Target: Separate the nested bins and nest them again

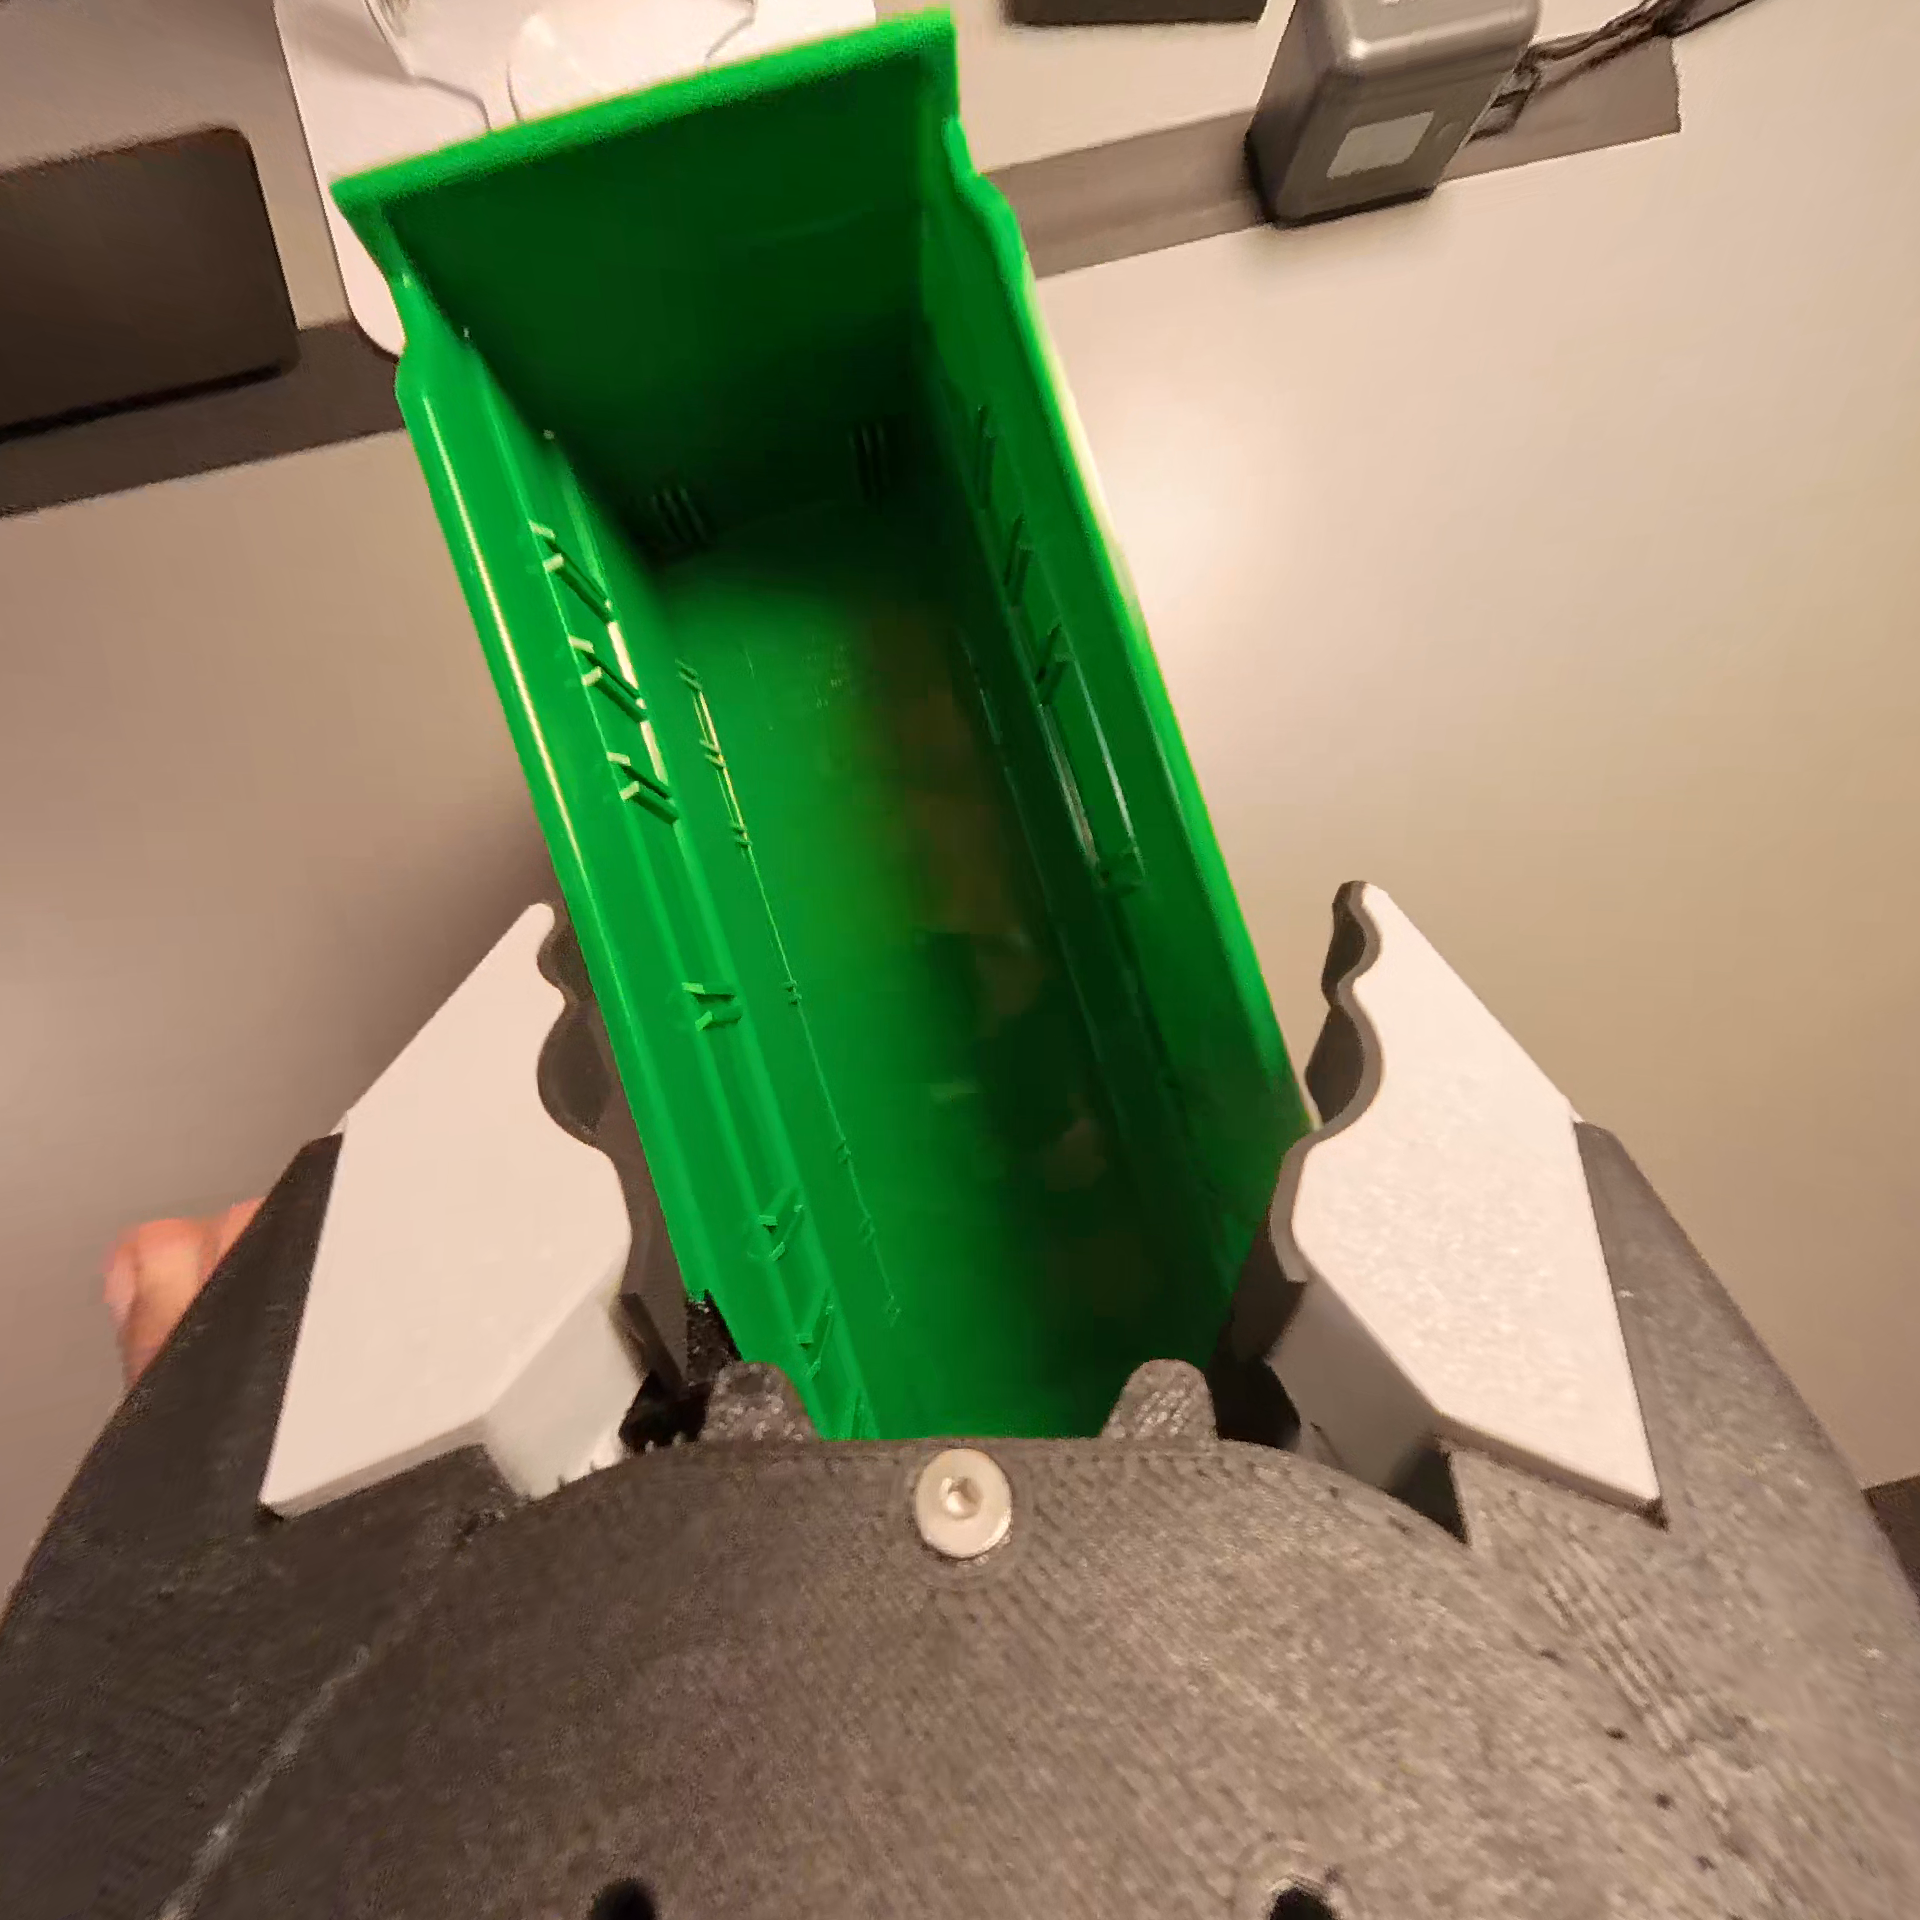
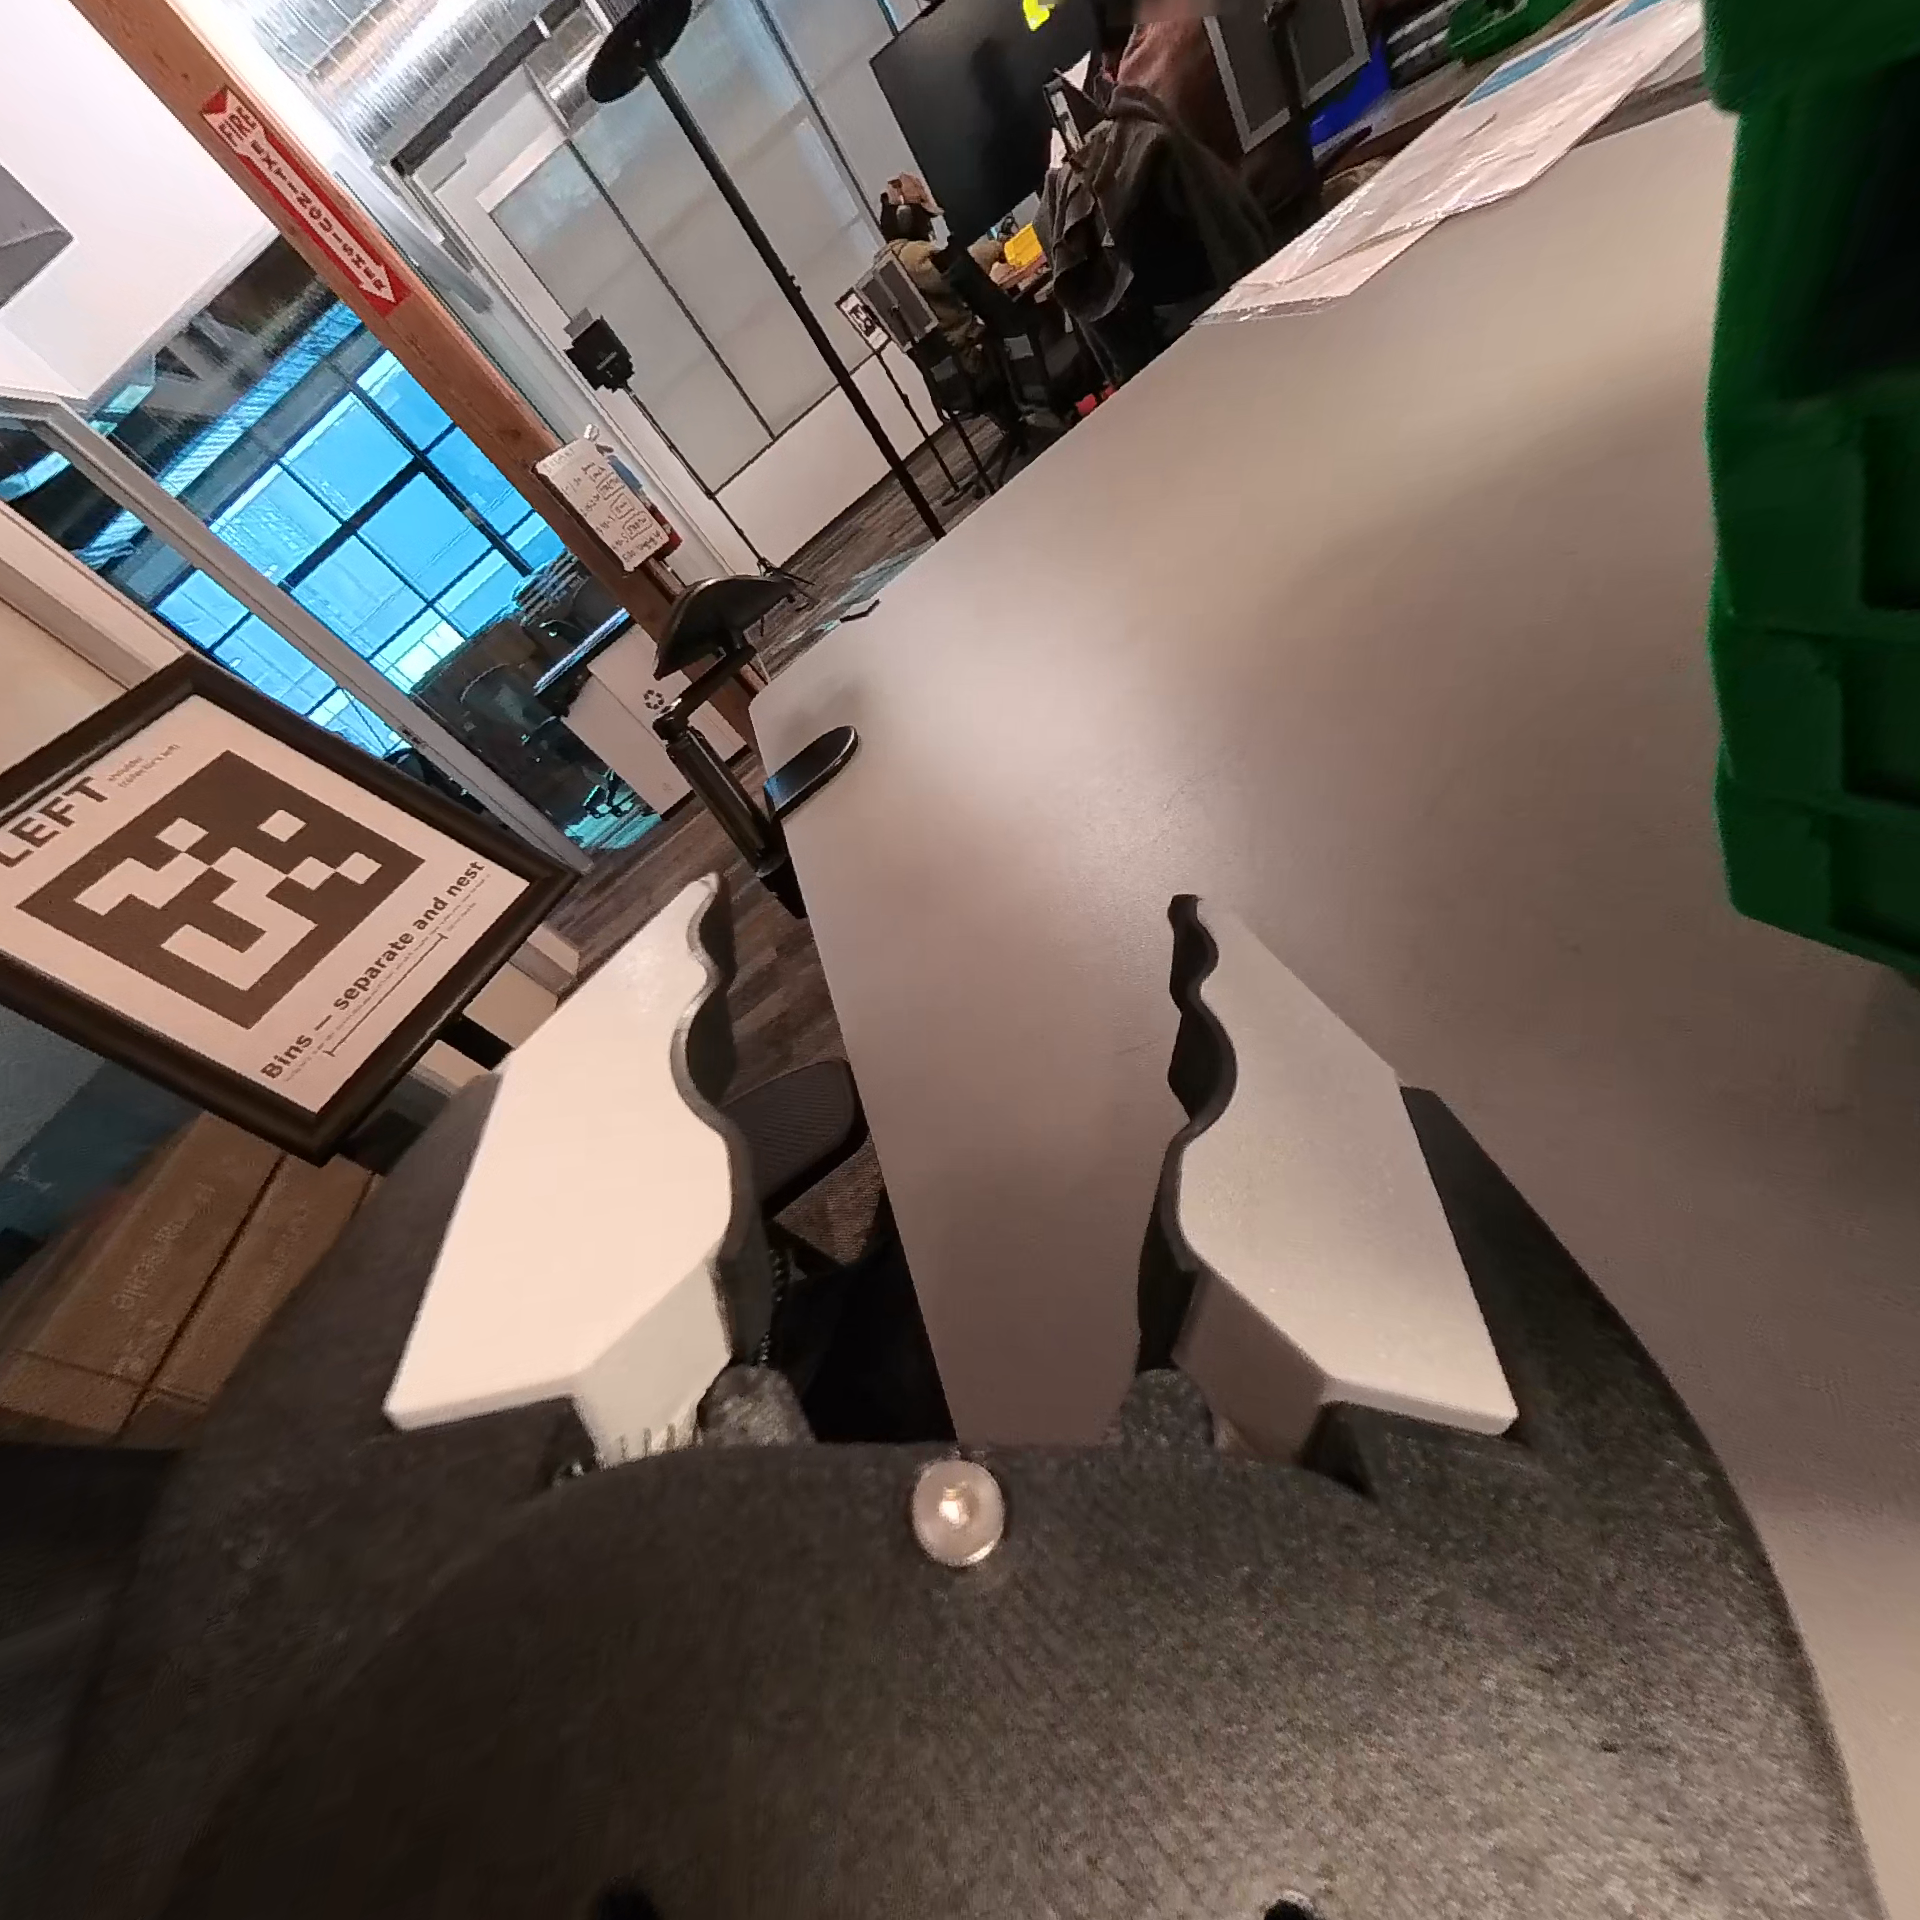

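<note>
**Wide fingers flank the green bin**

Left gripper (image 1: pixel 956 914) fingers (image 1: pixel 457 1122) stand spread wide, one on each side of the green bin (image 1: pixel 831 831). The bin lies lengthwise between them on the bench (image 1: pixel 1558 623), open top to the camera and far end wall toward the back. Bench colour shows between the right-hand pad and the bin's wall near the tip. The other pad sits just beside or against the opposite wall, and I cannot tell which. Nothing is clamped. Doubled ribs along the left wall hint at a nested pair, but that is unclear.

The right gripper (image 2: pixel 945 904) is also spread, with only the bench and its edge between the fingers. Green plastic with a stepped outline stands well off at the far right of its view.

For a clean pull I would square the fingers to the long walls first, since the bin angles off to the left at its far end. One gripper should pin the outer wall low while the other lifts straight up, so the rims do not bind.

Both flanks of the bin look free. Beyond its far end lie white sheets (image 1: pixel 416 62), a dark pad (image 1: pixel 125 281) and a grey device (image 1: pixel 1382 114). On the right gripper's side the bench ends close by, with a framed sign (image 2: pixel 239 894) and a clamp arm (image 2: pixel 727 790) near that edge, so moves should go inward
</note>
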Available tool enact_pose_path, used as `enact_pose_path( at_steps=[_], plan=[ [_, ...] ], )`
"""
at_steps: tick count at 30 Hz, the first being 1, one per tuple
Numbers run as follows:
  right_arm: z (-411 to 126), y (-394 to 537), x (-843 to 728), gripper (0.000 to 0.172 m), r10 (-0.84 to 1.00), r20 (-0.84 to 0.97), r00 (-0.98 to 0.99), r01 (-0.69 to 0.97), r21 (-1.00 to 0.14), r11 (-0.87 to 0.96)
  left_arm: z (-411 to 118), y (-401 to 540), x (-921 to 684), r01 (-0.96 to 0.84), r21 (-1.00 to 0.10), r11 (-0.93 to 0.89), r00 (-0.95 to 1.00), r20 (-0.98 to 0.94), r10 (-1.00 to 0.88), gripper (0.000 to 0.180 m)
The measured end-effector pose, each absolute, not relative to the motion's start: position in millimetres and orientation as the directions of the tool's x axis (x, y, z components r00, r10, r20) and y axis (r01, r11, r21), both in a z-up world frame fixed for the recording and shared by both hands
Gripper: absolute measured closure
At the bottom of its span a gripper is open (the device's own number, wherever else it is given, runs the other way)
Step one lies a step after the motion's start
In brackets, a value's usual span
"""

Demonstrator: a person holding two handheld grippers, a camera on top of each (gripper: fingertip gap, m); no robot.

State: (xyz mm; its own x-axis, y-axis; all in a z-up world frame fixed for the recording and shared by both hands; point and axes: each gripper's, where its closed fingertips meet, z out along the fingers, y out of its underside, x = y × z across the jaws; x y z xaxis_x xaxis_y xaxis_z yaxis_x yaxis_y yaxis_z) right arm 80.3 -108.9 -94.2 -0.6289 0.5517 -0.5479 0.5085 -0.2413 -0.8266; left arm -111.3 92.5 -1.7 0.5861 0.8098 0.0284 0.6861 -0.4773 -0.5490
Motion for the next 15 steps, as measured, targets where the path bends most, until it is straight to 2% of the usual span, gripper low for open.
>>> enact_pose_path(
  at_steps=[4, 8, 12, 15],
  plan=[
    [-93, -108, 80, 0.086, 0.548, -0.552, -0.629, 0.508, -0.825, -0.248, 14, 98, -103, 0.605, -0.59, -0.535, 0.66, -0.005, 0.751, 0.037],
    [-94, -99, 79, 0.086, 0.564, -0.552, -0.614, 0.508, -0.823, -0.253, 39, 99, -75, 0.531, -0.652, -0.542, 0.751, 0.066, 0.657, 0.039],
    [-91, -73, 73, 0.085, 0.609, -0.535, -0.586, 0.469, -0.837, -0.283, 73, 66, -52, 0.398, -0.779, -0.485, 0.833, 0.086, 0.546, 0.043],
    [-87, -44, 70, 0.086, 0.676, -0.474, -0.564, 0.401, -0.873, -0.277, 83, 19, -61, 0.303, -0.885, -0.354, 0.844, 0.077, 0.531, 0.051]
  ],
)
